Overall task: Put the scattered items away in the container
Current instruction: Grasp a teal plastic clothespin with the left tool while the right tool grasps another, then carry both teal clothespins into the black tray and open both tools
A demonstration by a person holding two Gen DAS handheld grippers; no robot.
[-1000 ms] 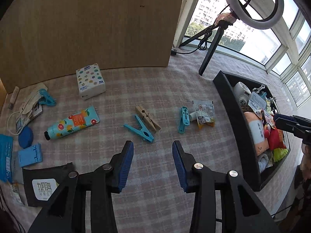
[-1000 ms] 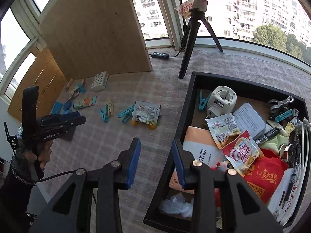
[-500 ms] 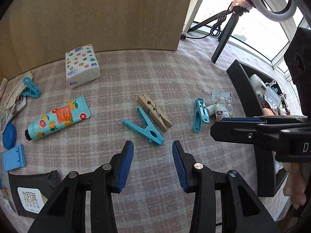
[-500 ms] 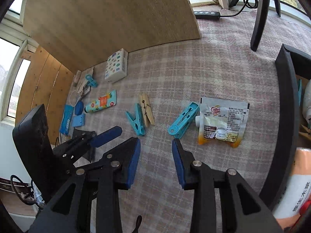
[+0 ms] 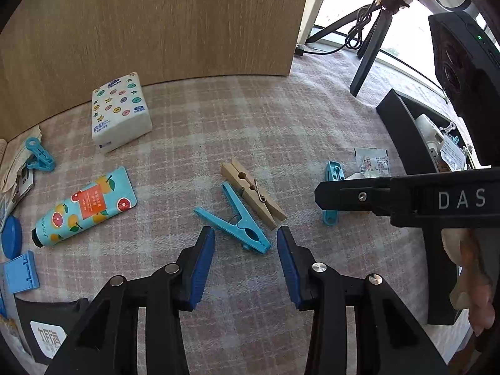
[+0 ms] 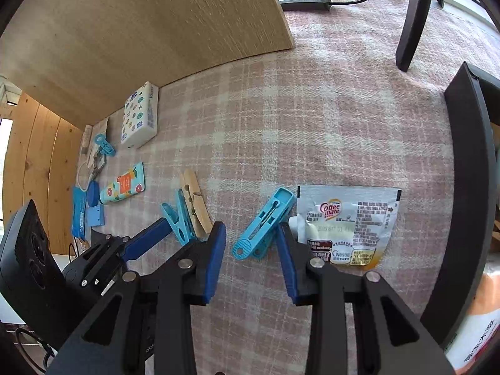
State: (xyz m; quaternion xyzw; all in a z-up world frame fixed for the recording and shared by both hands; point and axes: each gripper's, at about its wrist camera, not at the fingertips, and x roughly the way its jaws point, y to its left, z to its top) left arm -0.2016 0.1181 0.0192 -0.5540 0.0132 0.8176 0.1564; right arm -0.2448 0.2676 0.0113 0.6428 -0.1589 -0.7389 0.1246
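Both the left gripper (image 5: 246,237) and right gripper (image 6: 251,234) are held apart, empty, over blue pegs (image 6: 264,223) on the checked cloth (image 6: 312,109); the black container (image 6: 468,187) is seen at the right edge.

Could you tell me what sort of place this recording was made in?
Probably a home windowsill or bay-window ledge used as a recording spot: a plaid cloth covers it, a ring-light tripod stands by the window, and clothespins lie scattered.

We note two pegs (image 5: 247,206) crossed at frame centre; tissue pack (image 5: 120,112) upper left, tube (image 5: 86,207) left, container (image 5: 406,137) right.
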